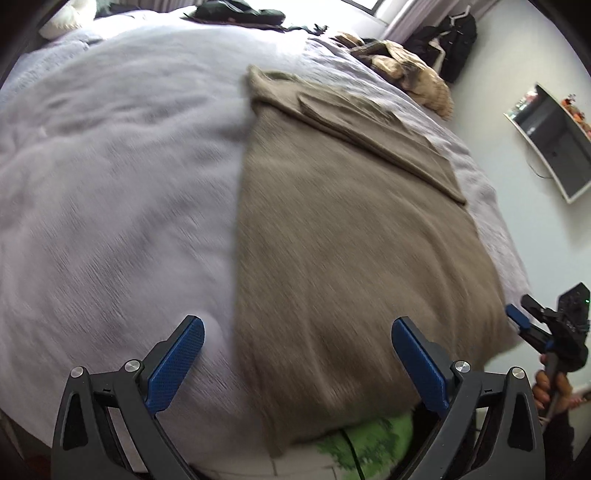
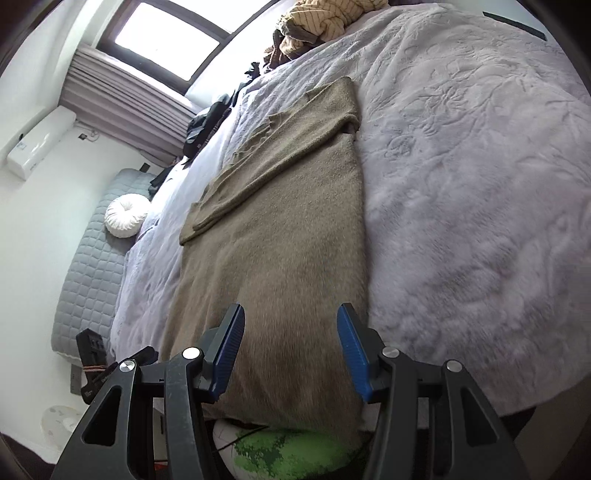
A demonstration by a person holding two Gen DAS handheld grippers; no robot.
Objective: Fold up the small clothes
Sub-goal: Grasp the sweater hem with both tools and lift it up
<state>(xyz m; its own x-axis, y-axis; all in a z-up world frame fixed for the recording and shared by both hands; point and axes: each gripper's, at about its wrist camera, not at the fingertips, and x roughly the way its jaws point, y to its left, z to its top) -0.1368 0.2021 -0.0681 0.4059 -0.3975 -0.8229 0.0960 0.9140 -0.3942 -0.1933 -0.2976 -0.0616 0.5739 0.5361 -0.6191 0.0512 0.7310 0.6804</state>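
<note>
A taupe knit garment lies flat on the lilac fluffy bedspread, one sleeve folded across its far part. Its near hem hangs at the bed's edge. My left gripper is open over the hem's left corner, with its left finger above the bedspread and its right finger above the cloth. Further right, a hand holds my right gripper by the hem's right corner. In the right wrist view the right gripper is open above the garment, with nothing pinched.
A pile of yellow and brown clothes lies at the bed's far end, with dark clothes beyond. A white round cushion rests on a grey quilted pad. A green patterned thing lies below the bed edge.
</note>
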